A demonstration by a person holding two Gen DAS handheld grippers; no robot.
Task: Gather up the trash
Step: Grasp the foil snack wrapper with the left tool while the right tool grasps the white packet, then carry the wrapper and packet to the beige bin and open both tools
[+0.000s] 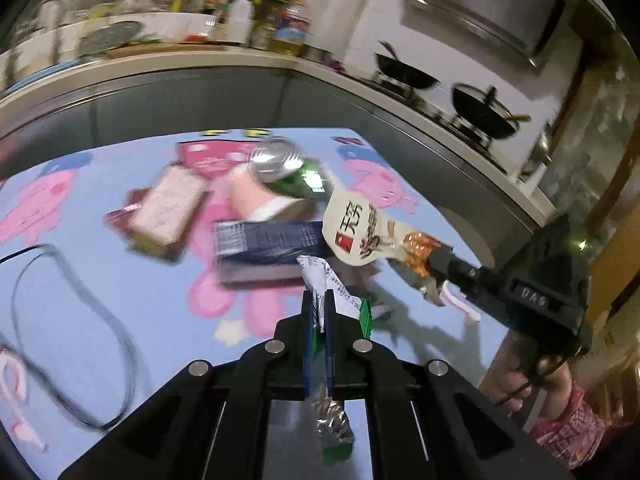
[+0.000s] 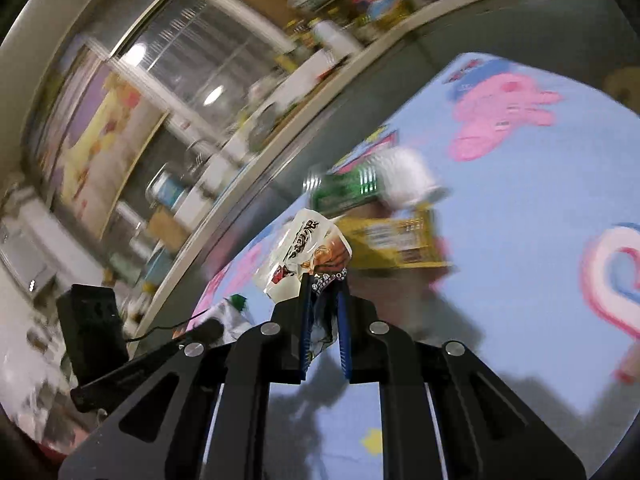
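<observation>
My left gripper (image 1: 319, 298) is shut on a crumpled green and white wrapper (image 1: 334, 286), held above the blue cartoon mat (image 1: 120, 280). My right gripper (image 2: 325, 284), also in the left wrist view (image 1: 434, 270), is shut on a cream snack bag with Chinese print (image 2: 296, 248), which shows in the left wrist view (image 1: 360, 232) too. More trash lies on the mat: a green can (image 1: 292, 172), a dark blue box (image 1: 268, 248), a pink packet (image 1: 166, 208) and a pink pouch (image 1: 208, 158). In the right wrist view a green can (image 2: 352, 188) and a yellow box (image 2: 396, 240) lie beyond the bag.
A black cable (image 1: 72, 320) loops on the mat at the left. A grey kitchen counter (image 1: 240, 92) runs behind the mat, with bottles (image 1: 240, 16) and two black woks (image 1: 484, 110) on a stove. A hand holds the right gripper's handle (image 1: 532, 380).
</observation>
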